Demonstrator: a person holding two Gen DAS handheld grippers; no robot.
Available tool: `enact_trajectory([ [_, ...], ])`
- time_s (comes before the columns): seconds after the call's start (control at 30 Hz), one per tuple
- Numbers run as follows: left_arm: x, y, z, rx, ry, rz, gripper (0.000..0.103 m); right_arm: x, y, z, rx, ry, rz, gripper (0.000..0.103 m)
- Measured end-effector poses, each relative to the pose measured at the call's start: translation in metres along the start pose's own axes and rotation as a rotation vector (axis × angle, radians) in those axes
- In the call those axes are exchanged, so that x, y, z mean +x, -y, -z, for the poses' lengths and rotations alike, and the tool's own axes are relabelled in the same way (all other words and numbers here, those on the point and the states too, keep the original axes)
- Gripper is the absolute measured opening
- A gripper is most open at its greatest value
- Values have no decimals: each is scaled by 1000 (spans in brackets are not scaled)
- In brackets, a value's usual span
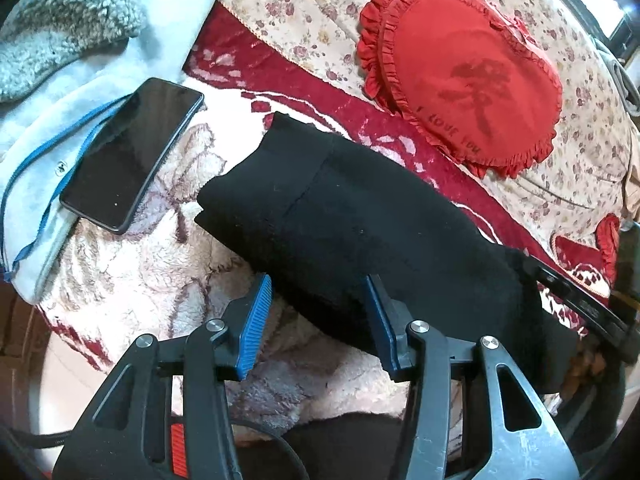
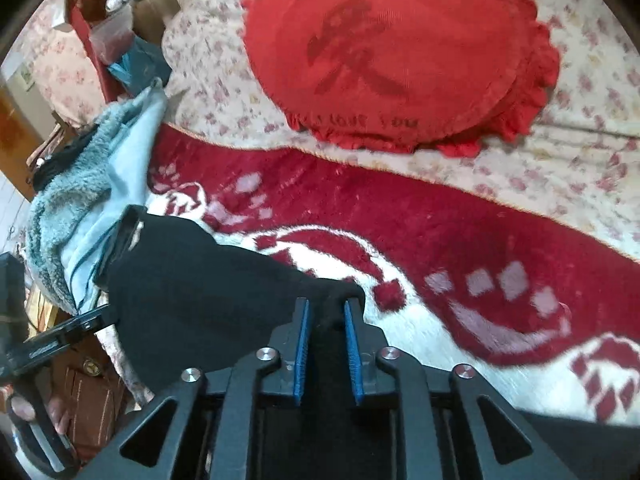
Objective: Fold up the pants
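The black pants (image 1: 360, 216) lie in a long folded strip across the red and white fleece blanket (image 1: 168, 264). My left gripper (image 1: 320, 300) is open at the strip's near edge, with its right finger under or against the cloth and its left finger beside it. In the right wrist view the pants (image 2: 192, 300) stretch away to the left. My right gripper (image 2: 326, 320) is shut on a bunched end of the pants between its blue pads. The left gripper's body (image 2: 60, 332) shows at the far end of the strip.
A black phone (image 1: 132, 152) lies on a pale blue fleece garment (image 1: 80, 80) at the left. A red heart-shaped cushion (image 1: 464, 76) rests on the floral quilt (image 1: 320, 8) behind; it also shows in the right wrist view (image 2: 392, 48). The bed edge is at the lower left.
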State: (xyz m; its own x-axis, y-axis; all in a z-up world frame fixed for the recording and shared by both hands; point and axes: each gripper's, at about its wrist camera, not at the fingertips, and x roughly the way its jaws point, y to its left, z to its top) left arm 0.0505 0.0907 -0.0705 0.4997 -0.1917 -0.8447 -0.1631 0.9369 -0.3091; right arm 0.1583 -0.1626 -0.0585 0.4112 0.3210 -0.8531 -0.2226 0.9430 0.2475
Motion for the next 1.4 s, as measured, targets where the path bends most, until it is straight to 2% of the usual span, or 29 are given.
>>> enact_trajectory([
  [0.07,-2,4,1,9,6,-8,46,-14,-9,6,-3,20,-20,26],
  [0.3,-7,19,4,55,34,-31,46,-27,-46,24,-73,33,-71,26],
  [0.4,-4,22,4,74,39,-48,46,-32,-51,25,-89,51,-32,26],
  [0.63,18,20,5,74,6,-81,47,-3,-66,38,-137,-53,-97,27],
  [0.73,24,18,6,72,-6,-87,52,21,-73,51,-156,-128,-94,27],
  [0.8,24,16,6,64,-7,-87,53,24,-79,57,-195,-123,-68,28],
  [0.87,21,16,7,58,-10,-87,53,20,-82,58,-206,-128,-83,29],
  [0.97,13,21,10,70,-3,-83,53,11,-73,56,-163,-123,-120,29],
  [1.07,-1,29,15,96,14,-74,53,-2,-59,58,-123,-101,-103,29],
  [1.2,-16,51,21,148,30,-33,53,-28,-24,66,-58,-69,-46,30],
  [1.4,-16,100,34,253,10,11,53,-66,56,88,91,-56,93,31],
])
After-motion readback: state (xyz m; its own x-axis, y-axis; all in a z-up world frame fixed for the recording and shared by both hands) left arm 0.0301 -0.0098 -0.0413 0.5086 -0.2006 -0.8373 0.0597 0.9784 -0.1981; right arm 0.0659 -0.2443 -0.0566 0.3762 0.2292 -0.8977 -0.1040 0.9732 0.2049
